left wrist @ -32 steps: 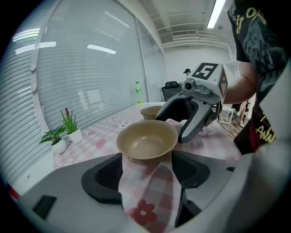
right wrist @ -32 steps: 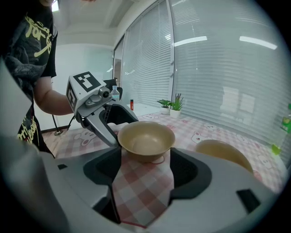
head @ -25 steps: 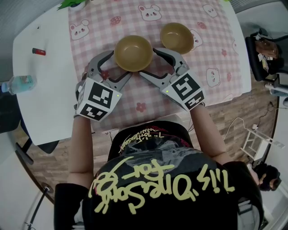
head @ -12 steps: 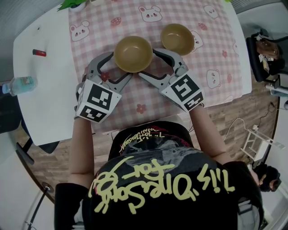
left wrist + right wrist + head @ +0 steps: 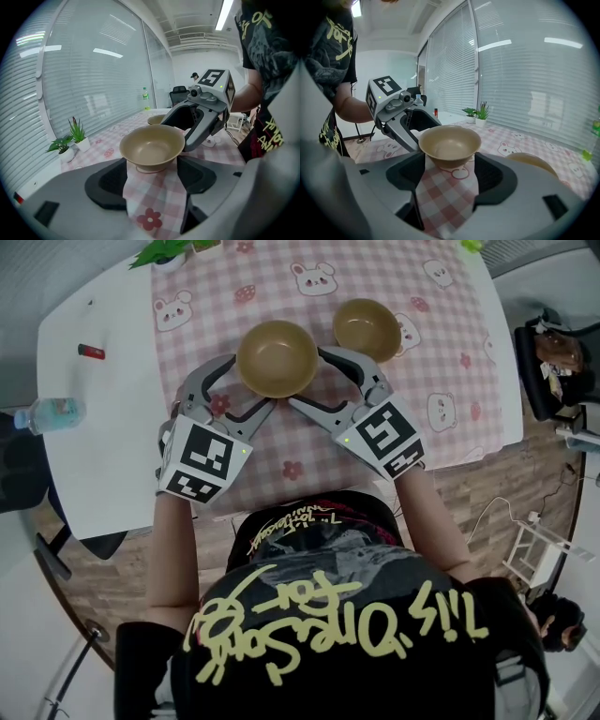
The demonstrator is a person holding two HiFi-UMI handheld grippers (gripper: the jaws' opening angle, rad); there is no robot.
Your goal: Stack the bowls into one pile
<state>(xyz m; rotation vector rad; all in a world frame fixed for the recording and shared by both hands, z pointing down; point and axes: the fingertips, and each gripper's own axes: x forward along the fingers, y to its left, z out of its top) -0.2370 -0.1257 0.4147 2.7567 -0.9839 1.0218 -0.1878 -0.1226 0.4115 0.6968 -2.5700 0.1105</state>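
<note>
Bowl sits just ahead of left gripper and right gripper — fingers wide, empty — second bowl lies nearer the right.

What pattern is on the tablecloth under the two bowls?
The tablecloth is pink-and-white check with bear faces and red flowers, clearest in the head view.

Light was bright and even, coming from ceiling lamps that glared on the glass wall. The near bowl cast only a soft shadow. Every view curved strongly toward dark, blurred edges.
</note>
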